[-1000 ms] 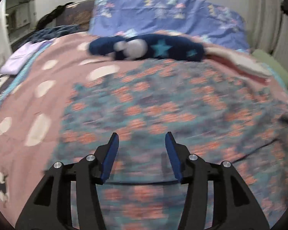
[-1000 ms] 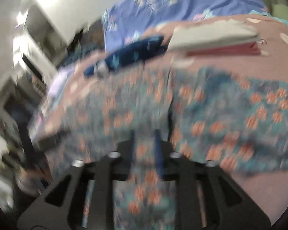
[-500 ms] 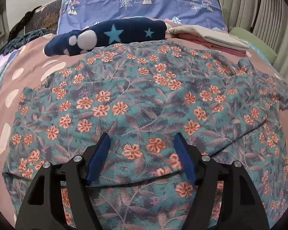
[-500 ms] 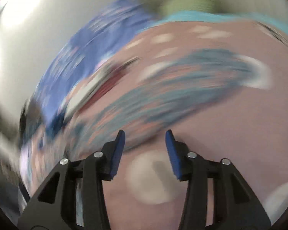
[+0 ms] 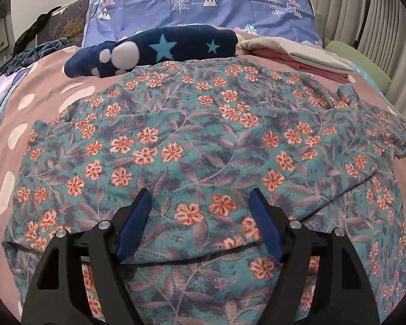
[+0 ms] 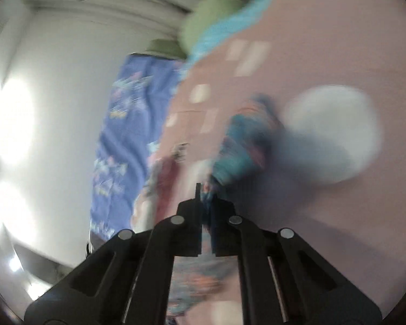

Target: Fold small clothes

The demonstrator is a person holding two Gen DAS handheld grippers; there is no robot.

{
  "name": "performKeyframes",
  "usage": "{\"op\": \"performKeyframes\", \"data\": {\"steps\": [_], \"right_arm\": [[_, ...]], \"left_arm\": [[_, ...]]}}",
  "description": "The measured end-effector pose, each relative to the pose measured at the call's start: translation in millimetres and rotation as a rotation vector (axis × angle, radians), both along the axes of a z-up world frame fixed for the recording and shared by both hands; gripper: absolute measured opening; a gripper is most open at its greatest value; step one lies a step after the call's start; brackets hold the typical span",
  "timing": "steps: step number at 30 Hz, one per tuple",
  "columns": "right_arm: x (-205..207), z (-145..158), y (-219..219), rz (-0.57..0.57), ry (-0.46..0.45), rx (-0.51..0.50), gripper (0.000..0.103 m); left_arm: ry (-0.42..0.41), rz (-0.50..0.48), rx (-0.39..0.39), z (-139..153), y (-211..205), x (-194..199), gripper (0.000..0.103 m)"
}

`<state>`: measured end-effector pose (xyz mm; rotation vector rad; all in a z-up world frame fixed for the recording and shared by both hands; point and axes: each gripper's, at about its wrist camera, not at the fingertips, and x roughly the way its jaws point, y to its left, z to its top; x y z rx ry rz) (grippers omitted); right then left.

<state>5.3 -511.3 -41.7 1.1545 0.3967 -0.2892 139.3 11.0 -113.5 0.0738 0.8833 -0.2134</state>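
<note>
A teal garment with orange flowers (image 5: pixel 203 124) lies spread flat on the pink bedspread (image 5: pixel 40 89), filling most of the left wrist view. My left gripper (image 5: pixel 199 193) hovers over its near part. Its jaws are opening, and cloth lies under them but none is pinched. The right wrist view is blurred and rolled to one side. There my right gripper (image 6: pixel 204 189) is shut on a bunched edge of the floral garment (image 6: pixel 243 146), which trails away from the jaws over the bedspread (image 6: pixel 324 243).
Behind the garment lie a navy fleece with light stars (image 5: pixel 159 48) and a folded beige and pink stack (image 5: pixel 297 54). A blue pillow with a tree print (image 5: pixel 203 0) leans at the head of the bed. A green cushion (image 5: pixel 365 65) and curtains are at the right.
My left gripper settled over the garment and its jaws spread wider. My right gripper swung sideways, rolled, and went from open to shut on the garment's edge.
</note>
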Motion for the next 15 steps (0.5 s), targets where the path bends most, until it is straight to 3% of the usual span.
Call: {"op": "performKeyframes", "data": {"steps": [4,7,9,11,15], "right_arm": [[59,53,108,0.290,-0.119,-0.136,0.005],[102,65,225,0.589,-0.165,-0.201,0.005],[118,53,285,0.739,-0.144,-0.242,0.005],[133,25,340,0.869,-0.059,-0.304,0.005],[141,-40,377,0.988,0.137,-0.271,0.008]], "left_arm": [[0.000,0.000,-0.010,0,1,0,0.076],[0.000,0.000,-0.047,1,5,-1,0.076],[0.002,-0.001,-0.075,2,9,-1,0.076],[0.002,-0.001,-0.095,2,11,-1,0.076],[0.006,-0.008,-0.142,3,15,-1,0.078]]}}
